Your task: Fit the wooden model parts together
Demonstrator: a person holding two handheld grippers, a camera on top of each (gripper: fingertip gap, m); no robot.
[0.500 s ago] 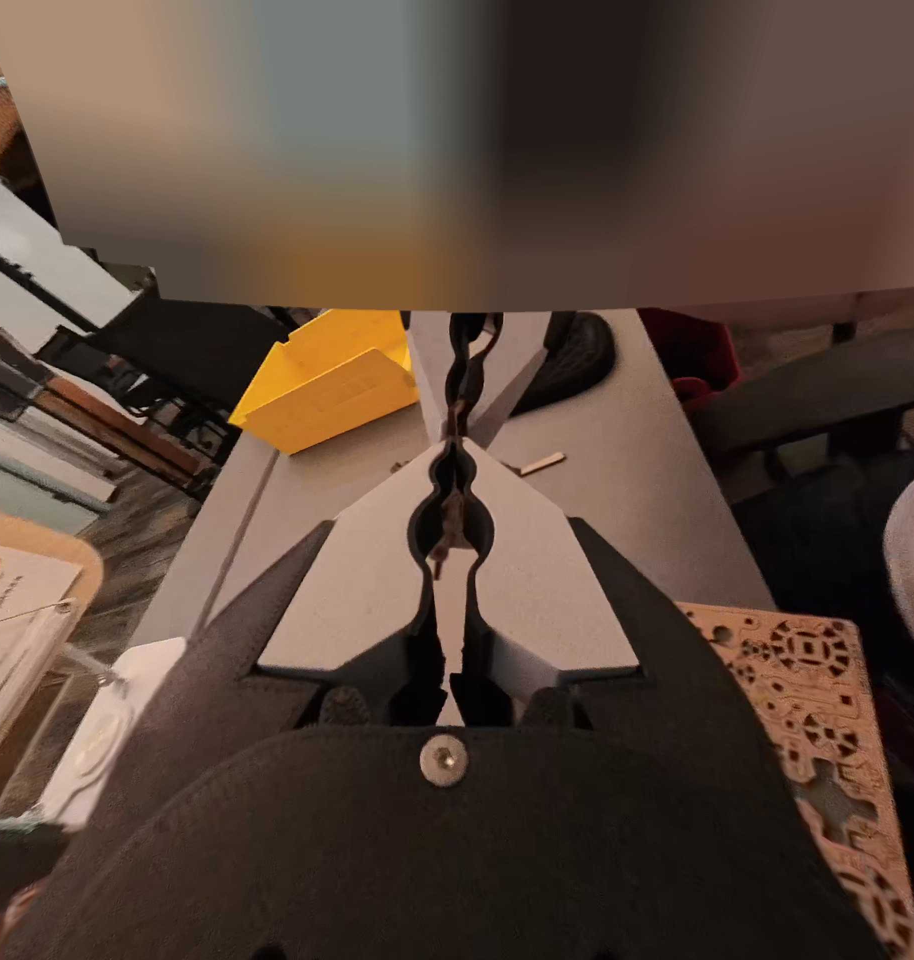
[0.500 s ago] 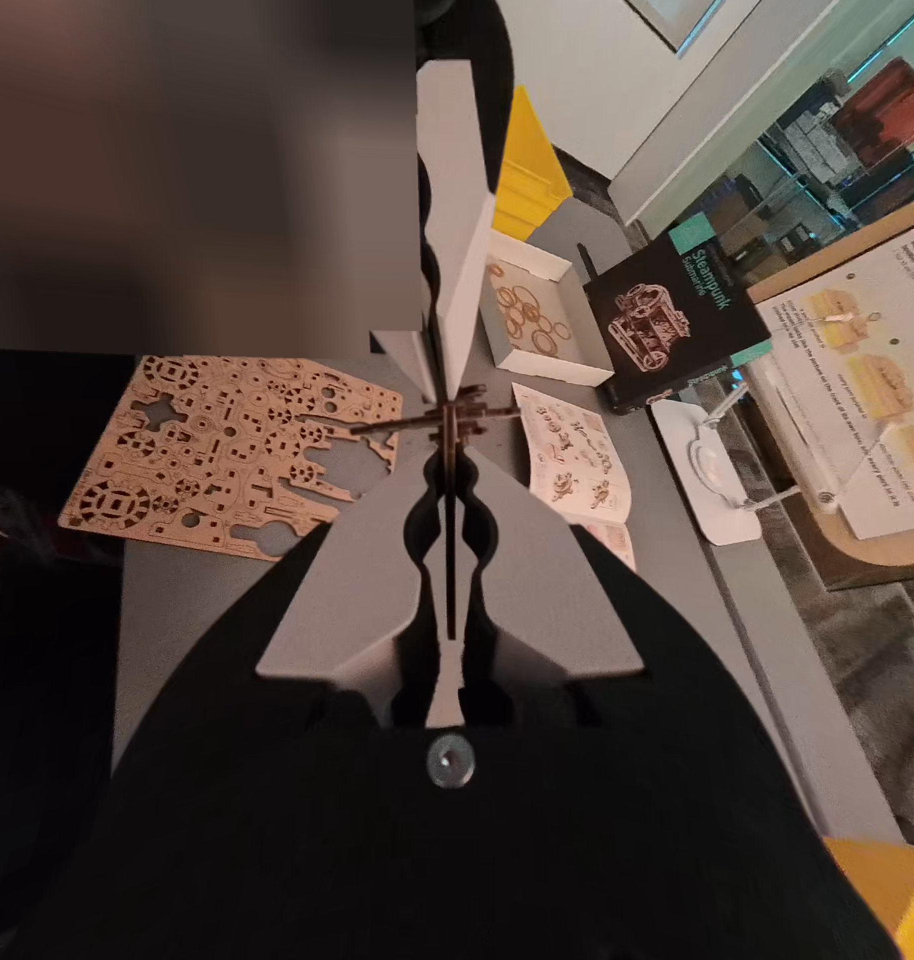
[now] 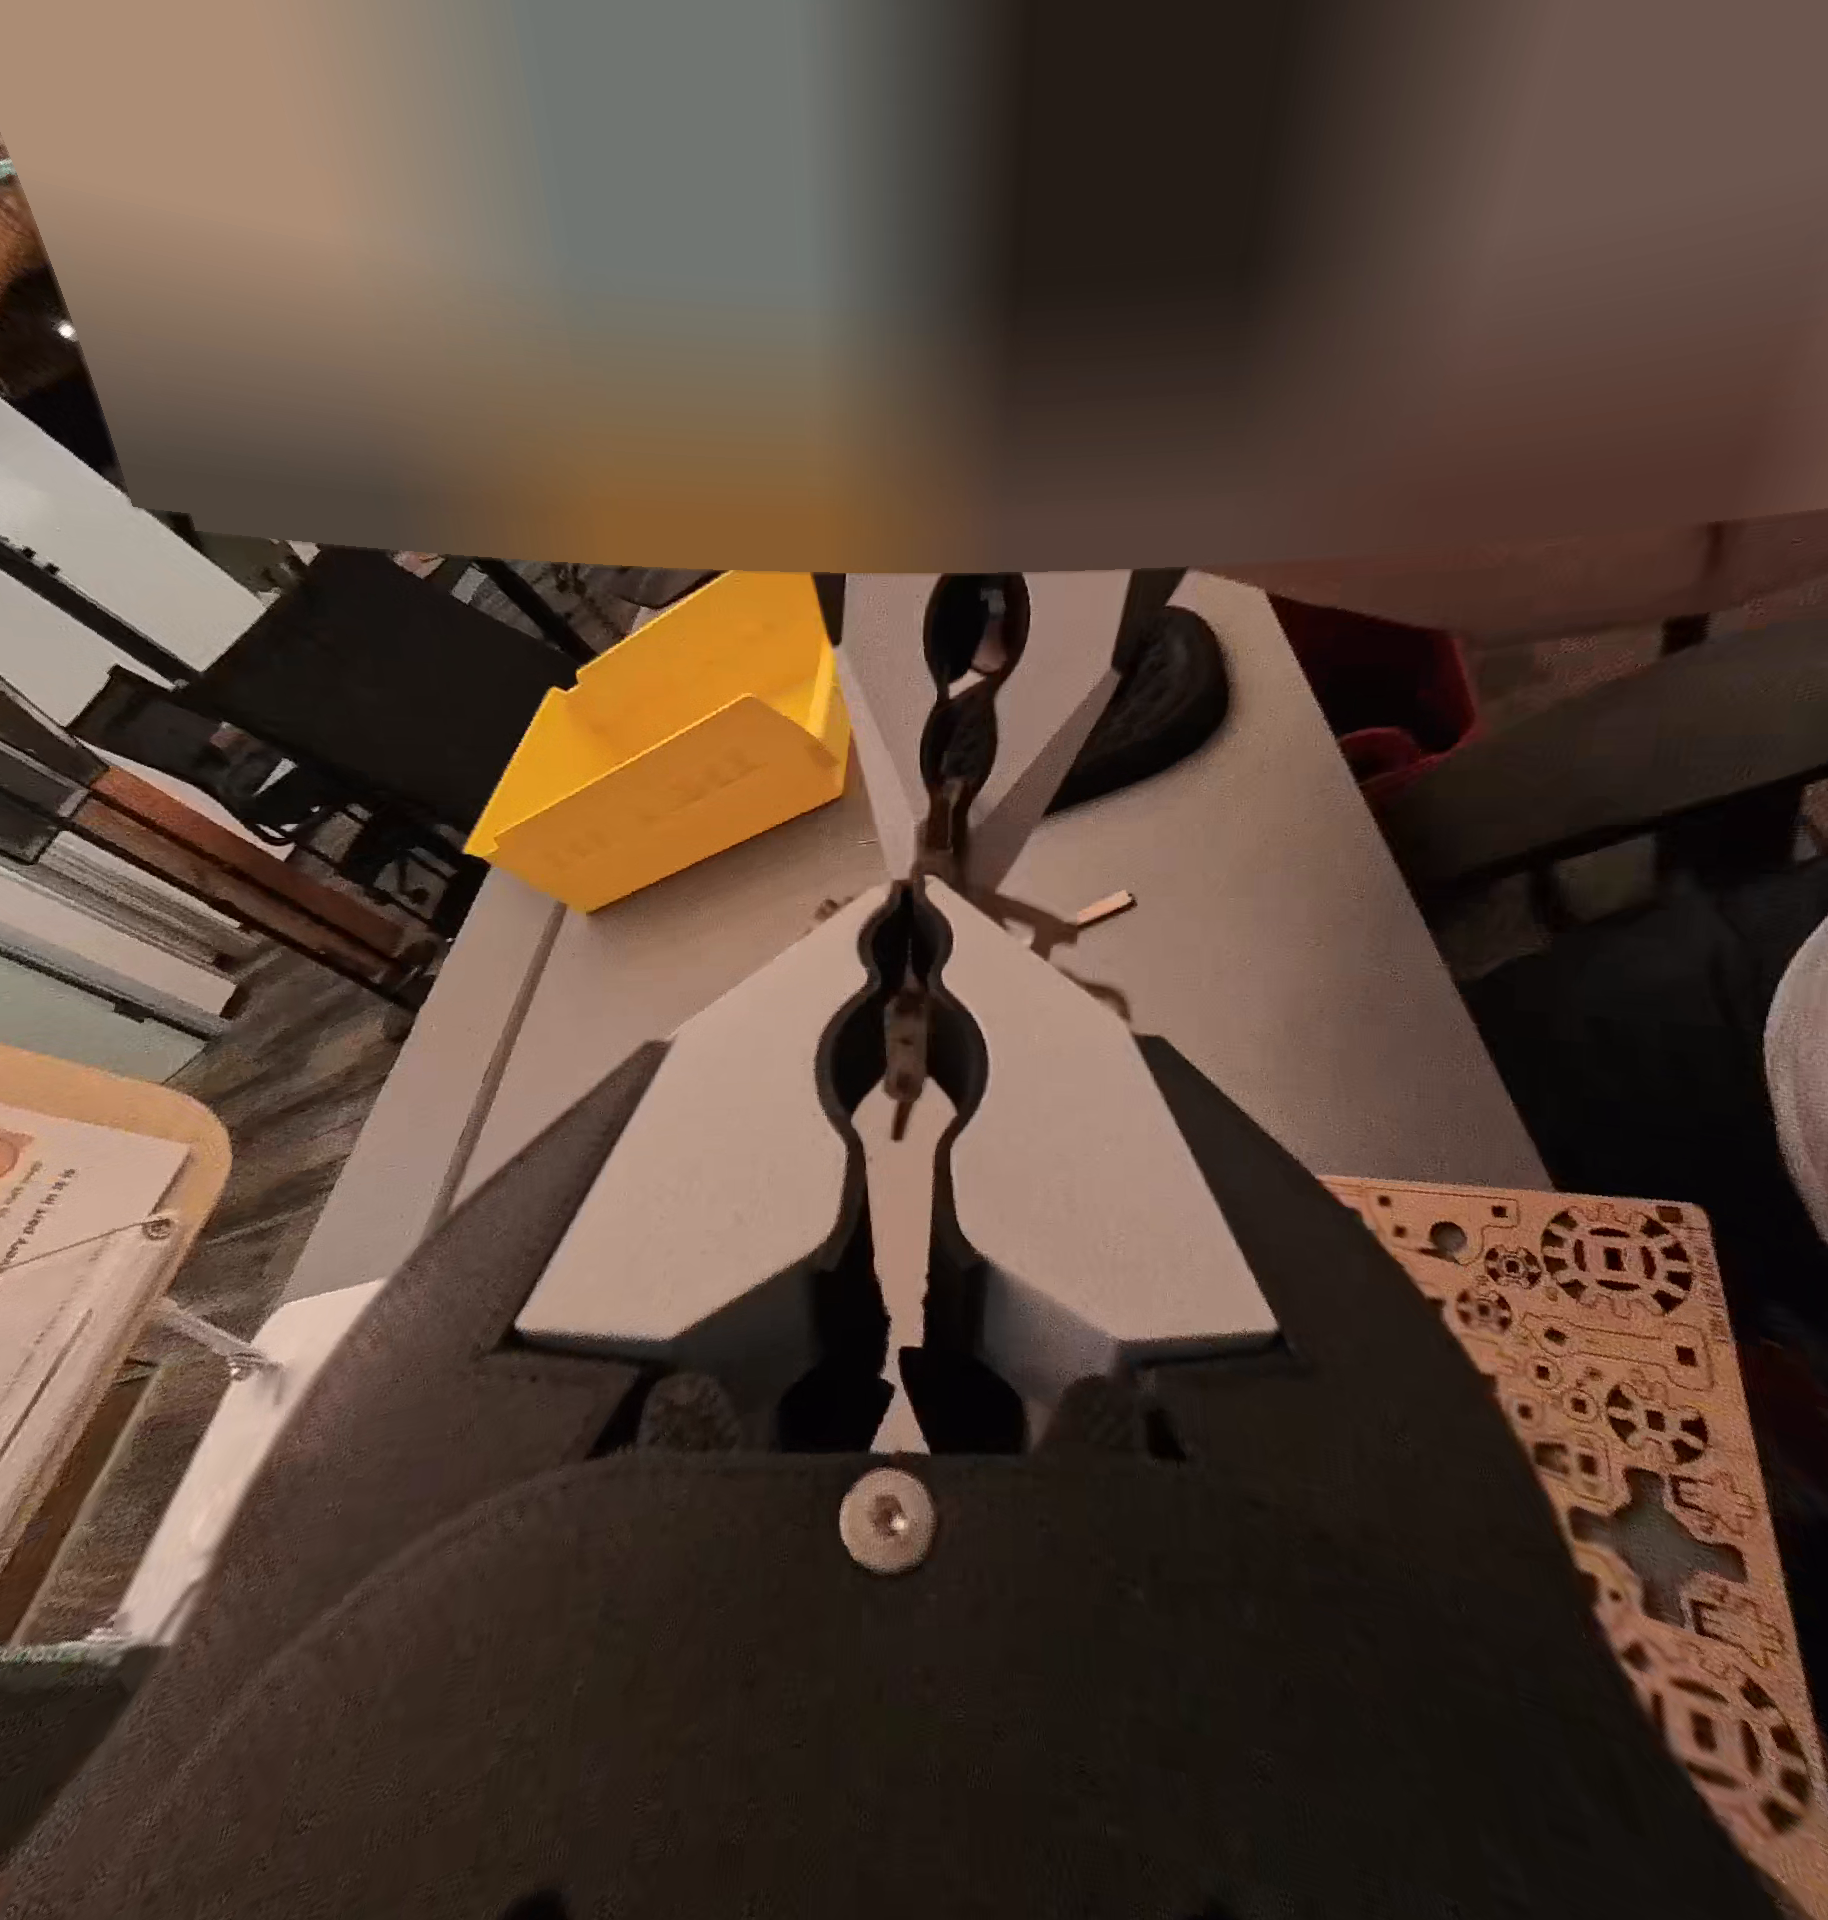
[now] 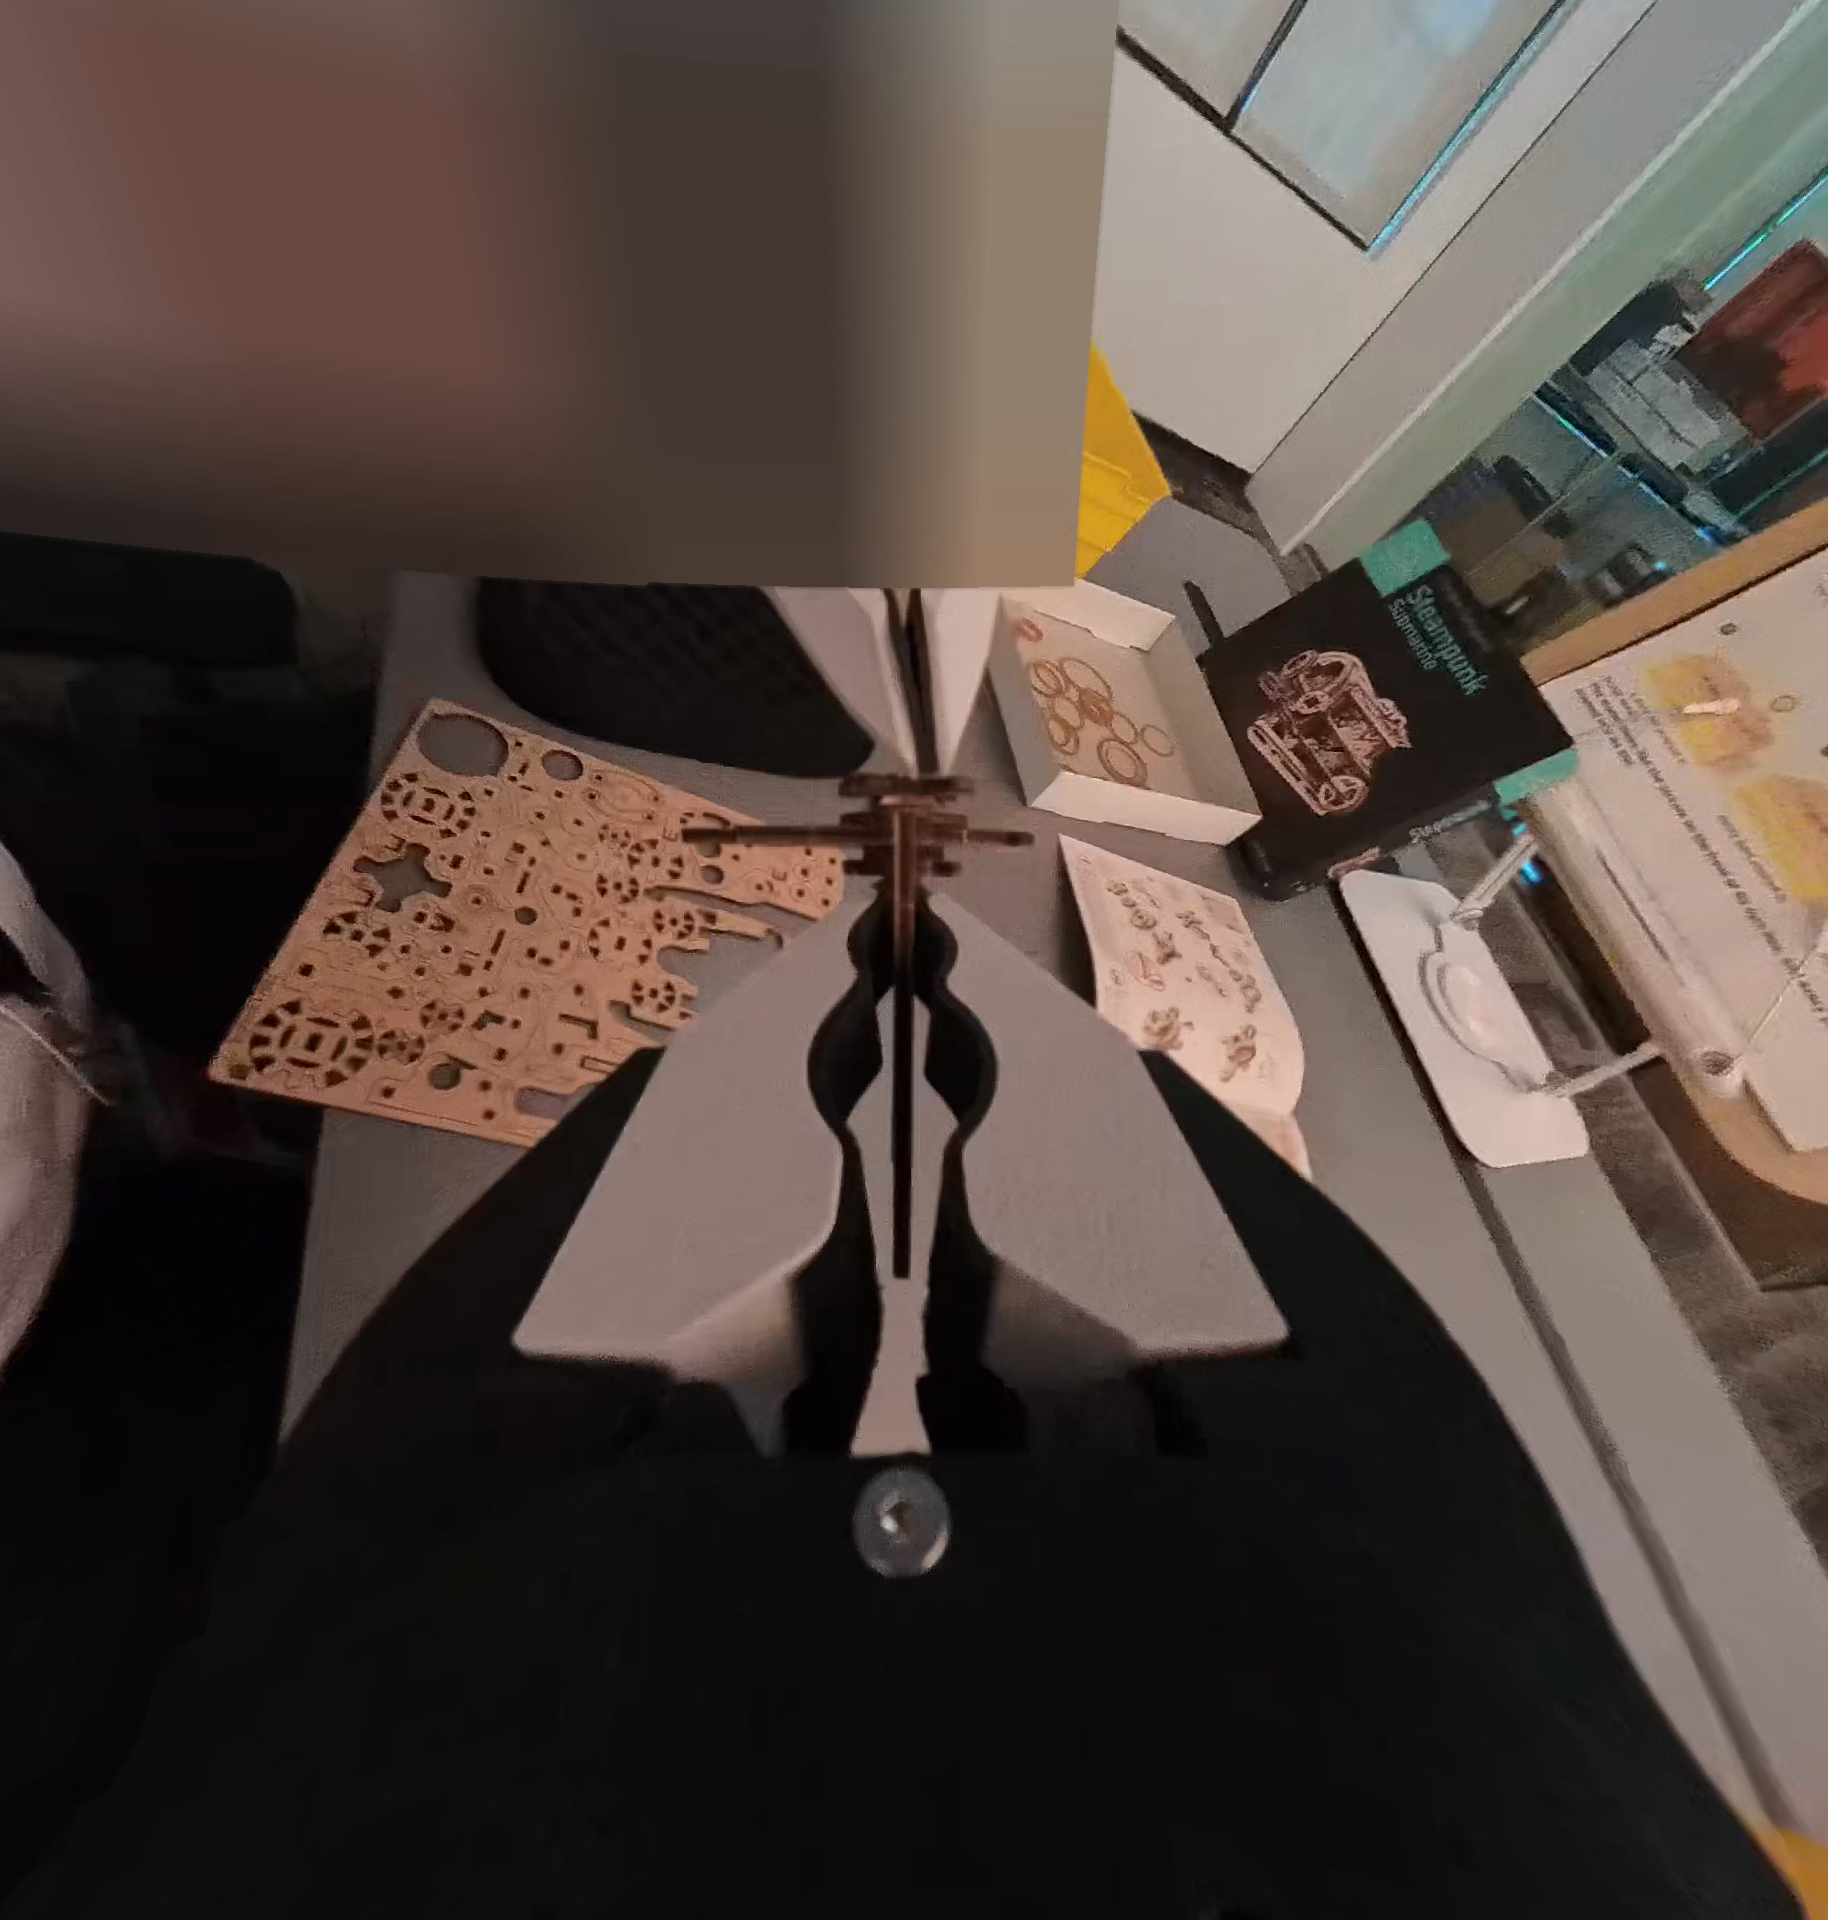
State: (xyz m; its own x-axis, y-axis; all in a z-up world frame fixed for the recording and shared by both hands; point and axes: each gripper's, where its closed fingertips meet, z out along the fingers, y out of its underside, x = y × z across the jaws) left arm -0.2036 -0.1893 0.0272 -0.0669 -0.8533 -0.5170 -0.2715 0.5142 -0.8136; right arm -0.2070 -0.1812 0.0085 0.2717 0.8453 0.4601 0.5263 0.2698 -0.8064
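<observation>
— Wooden parts first: where are they seen?

— At the far left of the right wrist view, a wooden sheet point(image 4: 494, 935) of punched-out pieces is laid flat on the grey table point(image 4: 370, 1195). Moving right, a dark wooden model point(image 4: 905, 831) with a crossbar is held up above the table, its thin flat strip clamped edge-on between the closed fingers of the right gripper point(image 4: 902, 904).

— And what is found to the right of that?

— A leaflet point(image 4: 1190, 987) of drawings is spread just beside the gripper. Behind it a white tray point(image 4: 1107, 717) of rubber rings is set, then a black box point(image 4: 1377, 727), and a white stand point(image 4: 1461, 1029) at the table's edge.

— How is the left wrist view laid out?

— A yellow bin point(image 3: 681, 758) is placed at the far left of the table point(image 3: 1253, 987). In the middle, the left gripper point(image 3: 915, 904) is seen with its fingers pressed shut on a small wooden piece point(image 3: 905, 1049). Its tips are met almost nose to nose by the right gripper point(image 3: 941, 821), opposite. A small loose stick point(image 3: 1102, 907) is left on the table just right of them, and the wooden sheet point(image 3: 1637, 1455) is seen at the right edge.
</observation>
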